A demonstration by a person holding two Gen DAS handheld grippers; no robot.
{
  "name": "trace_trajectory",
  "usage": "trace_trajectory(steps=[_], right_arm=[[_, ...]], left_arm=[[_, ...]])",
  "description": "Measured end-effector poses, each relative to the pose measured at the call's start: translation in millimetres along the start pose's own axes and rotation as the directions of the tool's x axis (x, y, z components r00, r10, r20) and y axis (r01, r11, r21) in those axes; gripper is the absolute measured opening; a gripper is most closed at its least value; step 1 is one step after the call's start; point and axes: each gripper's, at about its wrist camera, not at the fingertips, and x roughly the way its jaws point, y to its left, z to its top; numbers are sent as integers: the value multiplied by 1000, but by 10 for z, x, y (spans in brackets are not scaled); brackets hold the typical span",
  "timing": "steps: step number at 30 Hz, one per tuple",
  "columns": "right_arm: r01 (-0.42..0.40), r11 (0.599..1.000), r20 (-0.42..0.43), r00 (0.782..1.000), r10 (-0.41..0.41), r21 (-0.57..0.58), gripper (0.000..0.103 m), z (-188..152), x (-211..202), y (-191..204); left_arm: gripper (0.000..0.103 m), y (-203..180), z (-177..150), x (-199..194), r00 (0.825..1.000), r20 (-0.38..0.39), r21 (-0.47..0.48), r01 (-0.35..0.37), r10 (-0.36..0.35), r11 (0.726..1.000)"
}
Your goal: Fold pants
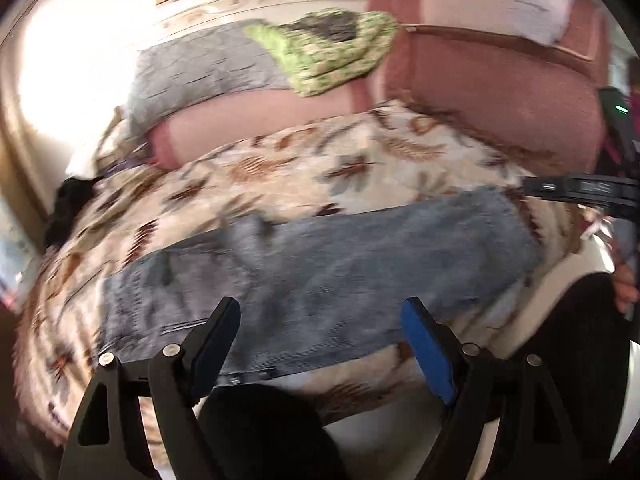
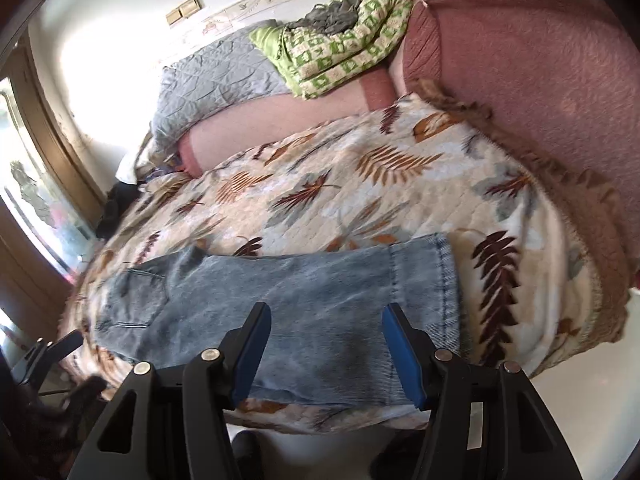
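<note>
so the pants (image 2: pixel 288 300), pale washed denim, lie flat and lengthwise across the near part of the leaf-print blanket (image 2: pixel 360 184); in the left wrist view they show as a blurred blue band (image 1: pixel 320 276). the waist end with a back pocket (image 2: pixel 138 300) sits to the left in the right wrist view, and the hemmed cuff (image 2: pixel 424 280) ends to the right, short of the blanket's right border. their near long edge runs close to the front edge of the blanket, where the cover drops toward pale floor. their far edge leaves a broad stretch of bare blanket behind it, up to the pink bolster (image 2: pixel 280 116) and the rust-red headboard (image 2: pixel 540 80).

the right gripper (image 2: pixel 326 344) hangs above the leg part of the denim, blue pads spread wide with nothing between them. the left gripper (image 1: pixel 320 340) is over the near edge of the pants, likewise spread apart and holding nothing. part of the right gripper's black body (image 1: pixel 580 192) juts in from the right in the left wrist view, near the cuff end.

farther back a grey quilt (image 2: pixel 216 80) lies against the wall, with a green patterned blanket (image 2: pixel 340 52) bundled beside it. a wooden door frame (image 2: pixel 52 132) stands at the left, past the blanket's left edge.
</note>
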Motion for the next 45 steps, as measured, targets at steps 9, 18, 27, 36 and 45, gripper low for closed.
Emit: trace_trajectory(steps=[9, 18, 27, 36, 45], right_arm=[[-11, 997, -7, 1000, 11, 78, 62, 183, 131, -167], [-166, 983, -194, 970, 149, -74, 60, 133, 1136, 877], [-177, 963, -346, 933, 98, -204, 59, -172, 1945, 1626], [-164, 929, -421, 907, 10, -331, 59, -574, 1910, 1610], [-296, 941, -361, 906, 223, -162, 59, 109, 1906, 1662]], left_arm=[[83, 1177, -13, 600, 934, -226, -215, -326, 277, 921], [83, 2370, -440, 1070, 783, -441, -311, -592, 439, 743], [85, 2307, -516, 1303, 753, -418, -164, -614, 509, 772], [86, 2401, -657, 1323, 725, -417, -102, -637, 548, 764], [84, 2410, -286, 850, 802, -325, -253, -585, 502, 771]])
